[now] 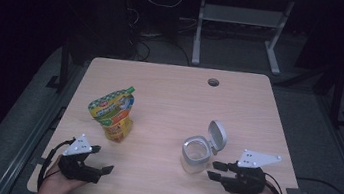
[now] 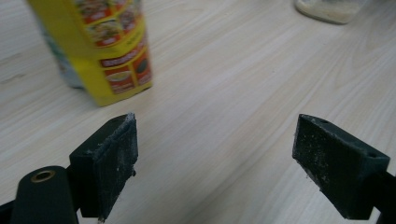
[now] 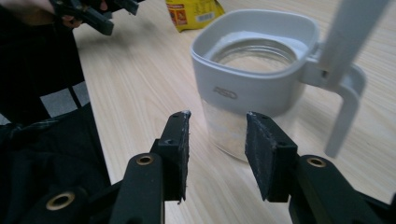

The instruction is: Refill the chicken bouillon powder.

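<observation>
A clear glass jar with a grey plastic collar and flipped-up lid (image 1: 196, 153) stands right of centre in the high view; its embossed logo is unreadable. The right gripper (image 1: 214, 169) sits just beside it, jaws half apart, empty. At lower left, the left gripper (image 1: 103, 160) gapes wide, empty, near a yellow printed foil pouch (image 1: 113, 112) whose print is illegible.

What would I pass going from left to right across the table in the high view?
Left gripper → yellow snack pouch → clear jar with its white flip lid standing open → right gripper.
</observation>
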The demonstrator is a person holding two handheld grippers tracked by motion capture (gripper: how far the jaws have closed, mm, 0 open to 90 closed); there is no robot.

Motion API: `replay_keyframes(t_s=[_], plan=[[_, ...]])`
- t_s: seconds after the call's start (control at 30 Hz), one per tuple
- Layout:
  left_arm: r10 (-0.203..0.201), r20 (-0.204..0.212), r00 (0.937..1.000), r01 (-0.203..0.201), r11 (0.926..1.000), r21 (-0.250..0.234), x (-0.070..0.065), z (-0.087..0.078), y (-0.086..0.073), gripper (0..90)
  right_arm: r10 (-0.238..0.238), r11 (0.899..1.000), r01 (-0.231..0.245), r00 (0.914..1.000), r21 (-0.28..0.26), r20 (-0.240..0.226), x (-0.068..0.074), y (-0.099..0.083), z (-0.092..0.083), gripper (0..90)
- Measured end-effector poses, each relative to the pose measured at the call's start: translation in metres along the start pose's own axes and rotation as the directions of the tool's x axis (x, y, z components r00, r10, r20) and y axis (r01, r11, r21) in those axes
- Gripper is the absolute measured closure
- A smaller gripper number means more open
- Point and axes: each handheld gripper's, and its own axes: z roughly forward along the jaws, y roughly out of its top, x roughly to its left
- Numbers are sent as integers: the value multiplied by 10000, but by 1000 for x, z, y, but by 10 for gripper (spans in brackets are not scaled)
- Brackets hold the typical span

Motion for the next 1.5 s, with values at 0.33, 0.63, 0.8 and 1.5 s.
replay_keyframes(t_s=[0.33, 0.63, 0.8, 1.5], plan=[[-419, -601, 9973, 394, 9983, -422, 18, -21, 2, 137, -273, 9996, 271, 9986, -46, -450, 10, 8, 13, 588], [-564, -717, 9958, 492, 9940, -973, 30, -30, 19, 141, -447, 9990, 448, 9967, 3, -684, 16, 14, 21, 583], [-398, -685, 9969, 302, 9902, -1361, 39, -34, 37, 182, -459, 9989, 460, 9964, 0, -707, 17, 16, 24, 576], [-201, -60, 9998, 182, 9742, -2250, 61, -7, 89, 410, -563, 9984, 564, 9956, -9, -756, 18, 21, 30, 575]])
